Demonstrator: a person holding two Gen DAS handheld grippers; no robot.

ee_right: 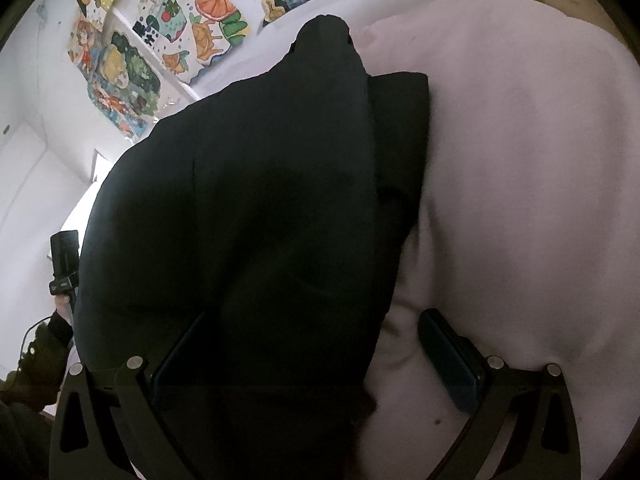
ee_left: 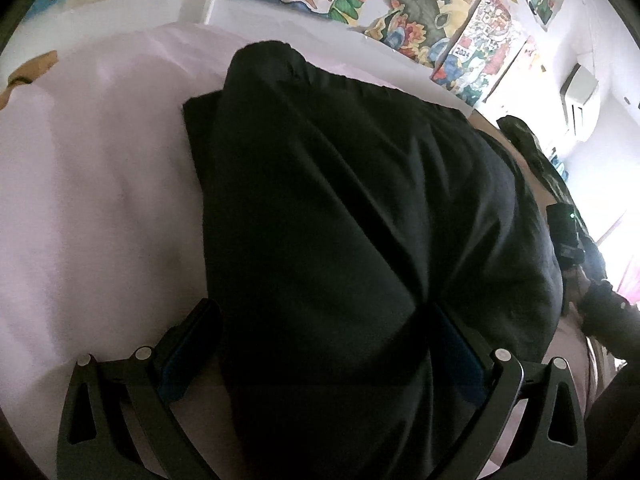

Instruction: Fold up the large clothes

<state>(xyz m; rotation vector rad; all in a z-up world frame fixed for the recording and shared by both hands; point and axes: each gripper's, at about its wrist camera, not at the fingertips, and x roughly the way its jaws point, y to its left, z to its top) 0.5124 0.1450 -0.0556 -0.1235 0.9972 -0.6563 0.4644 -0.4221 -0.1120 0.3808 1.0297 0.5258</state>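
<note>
black garment raised between two wide-set grippers

the black garment [ee_left: 360, 220] hangs in front of both cameras as one broad dark sheet. its lower part is already doubled on the pale pink sheet [ee_left: 80, 200] that covers the work surface, with a squared folded edge showing toward the far edge of that surface, below the wall of colourful drawings [ee_left: 400, 4].

the left gripper [ee_left: 320, 344] has its fingers spread wide, and the cloth drapes down between and over them. the right gripper [ee_right: 320, 352] looks the same: one pad buried in the fabric, the other pad [ee_right: 448, 356] bare above the pink sheet. in neither view do the pads press together on a pinch of cloth, so i read both as released, with the garment draped across them rather than clamped. the contact itself is lost in the dark folds, so that is a judgement.

the fabric looks soft, fairly thick and limp. it creases in long diagonal folds and sags under its own weight, so it should be light to lift but floppy, with no stiffness to hold a shape. it is not fragile, though it may slide off an open finger.

the best hold would be the top hem, one gripper near each corner, pinching both layers.
</note>
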